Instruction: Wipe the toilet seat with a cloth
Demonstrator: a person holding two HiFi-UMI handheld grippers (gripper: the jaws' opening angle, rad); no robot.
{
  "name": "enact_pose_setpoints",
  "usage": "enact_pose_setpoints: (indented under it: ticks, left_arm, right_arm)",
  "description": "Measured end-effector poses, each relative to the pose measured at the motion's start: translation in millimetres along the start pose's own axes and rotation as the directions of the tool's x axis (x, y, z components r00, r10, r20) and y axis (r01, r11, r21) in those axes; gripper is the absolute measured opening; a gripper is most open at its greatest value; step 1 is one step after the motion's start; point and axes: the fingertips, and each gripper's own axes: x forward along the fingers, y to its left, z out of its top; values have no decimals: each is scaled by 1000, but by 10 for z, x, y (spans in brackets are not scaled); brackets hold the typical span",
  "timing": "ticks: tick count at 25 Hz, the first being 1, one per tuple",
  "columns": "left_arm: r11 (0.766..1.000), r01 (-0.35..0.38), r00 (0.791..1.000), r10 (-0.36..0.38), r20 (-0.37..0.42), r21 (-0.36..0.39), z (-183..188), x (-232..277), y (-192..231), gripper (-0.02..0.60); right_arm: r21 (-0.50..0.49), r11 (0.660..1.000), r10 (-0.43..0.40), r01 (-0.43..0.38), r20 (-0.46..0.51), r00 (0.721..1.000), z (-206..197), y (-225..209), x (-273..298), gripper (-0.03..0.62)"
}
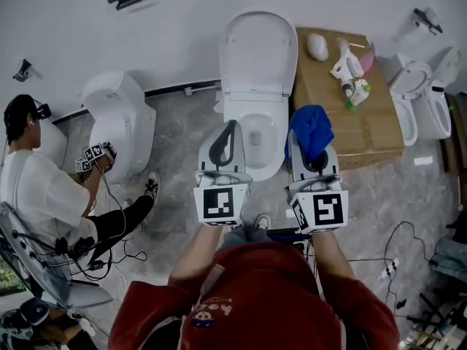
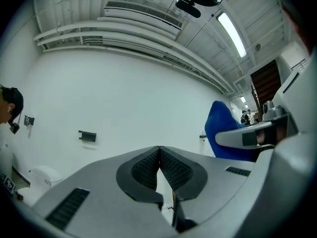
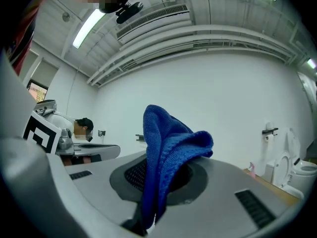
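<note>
A white toilet stands in the middle of the head view with its lid (image 1: 257, 48) raised and its seat (image 1: 278, 146) down around the bowl. My left gripper (image 1: 233, 125) hovers over the front left of the seat, jaws shut with nothing between them; in the left gripper view its pads (image 2: 148, 170) meet at the tip. My right gripper (image 1: 312, 156) is level with it at the toilet's right side, shut on a blue cloth (image 1: 310, 130). The cloth (image 3: 166, 148) bulges up out of the jaws and hides the fingertips.
A cardboard box (image 1: 365, 126) right of the toilet carries a spray bottle (image 1: 350, 75) and a white object (image 1: 317, 47). Another toilet (image 1: 416, 100) stands at far right. At left a seated person (image 1: 36, 188) holds grippers (image 1: 95, 156) at a third toilet (image 1: 120, 115). Cables (image 1: 398, 243) lie on the floor.
</note>
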Motion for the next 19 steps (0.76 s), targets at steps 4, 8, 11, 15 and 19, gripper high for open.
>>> enact_pose_setpoints:
  ticks: [4, 8, 11, 15, 19]
  left_arm:
    - [1000, 10, 1000, -11, 6, 22, 57, -40, 52, 17]
    - [1000, 7, 1000, -8, 16, 6, 142, -37, 147, 17]
    - [1000, -9, 1000, 9, 16, 25, 128, -34, 228, 17]
    - [1000, -15, 1000, 14, 27, 8, 148, 11, 246, 17]
    - [999, -10, 1000, 9, 23, 36, 157, 58, 271, 17]
  right_arm:
    - [-3, 1000, -7, 7, -4, 1000, 58, 60, 44, 58]
    - [-12, 1000, -12, 11, -7, 1000, 100, 111, 132, 58]
    - [-18, 1000, -2, 2, -10, 1000, 100, 159, 171, 58]
    - [-30, 1000, -2, 1, -13, 1000, 99, 156, 192, 58]
    - [-33, 999, -9, 8, -18, 1000, 102, 131, 243, 58]
